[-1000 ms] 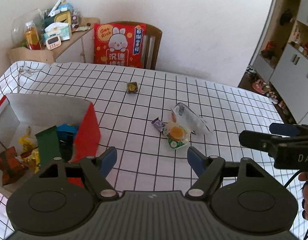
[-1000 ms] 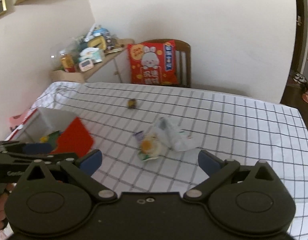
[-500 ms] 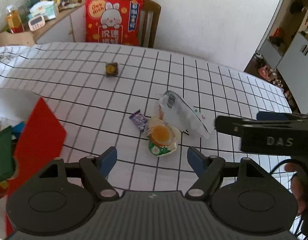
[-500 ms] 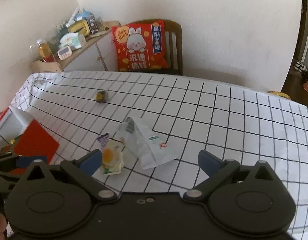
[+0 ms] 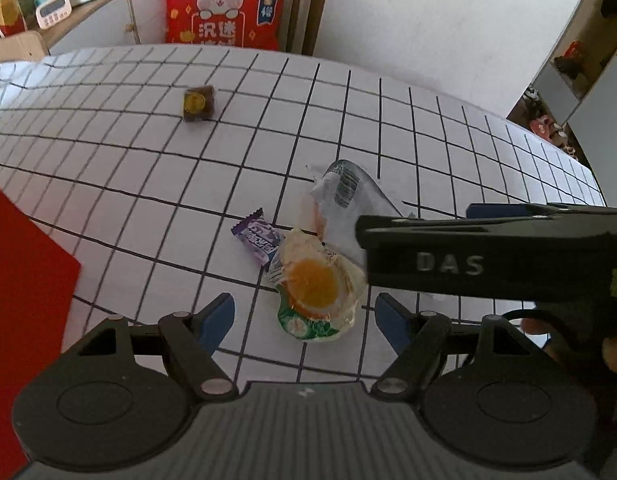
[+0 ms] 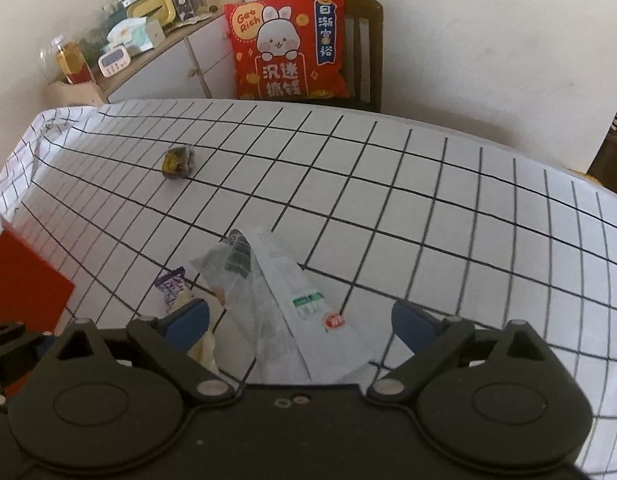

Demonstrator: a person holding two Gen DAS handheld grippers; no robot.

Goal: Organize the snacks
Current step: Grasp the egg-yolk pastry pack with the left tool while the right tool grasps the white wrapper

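Note:
A clear packet with an orange yolk and green end point(image 5: 318, 294) lies on the checked tablecloth between the tips of my open left gripper point(image 5: 306, 316). A small purple candy point(image 5: 257, 236) touches its upper left. A white translucent bag point(image 5: 348, 204) lies behind it. In the right wrist view that bag point(image 6: 284, 300) lies between the tips of my open right gripper point(image 6: 300, 324), with the purple candy point(image 6: 171, 285) at its left. A small brown snack with a yellow label point(image 5: 198, 103) sits apart at the far left of the table; it also shows in the right wrist view point(image 6: 178, 161).
A red box flap point(image 5: 24, 280) stands at the left edge, also in the right wrist view point(image 6: 22, 284). The right gripper's body point(image 5: 488, 256) crosses the left view at right. A chair with a red rabbit cushion point(image 6: 288, 46) and a cluttered sideboard point(image 6: 140, 40) stand behind the table.
Both grippers have moved forward and down toward the snack pile. The box has slid out of view to the left, leaving only its red flap. Both stay open.

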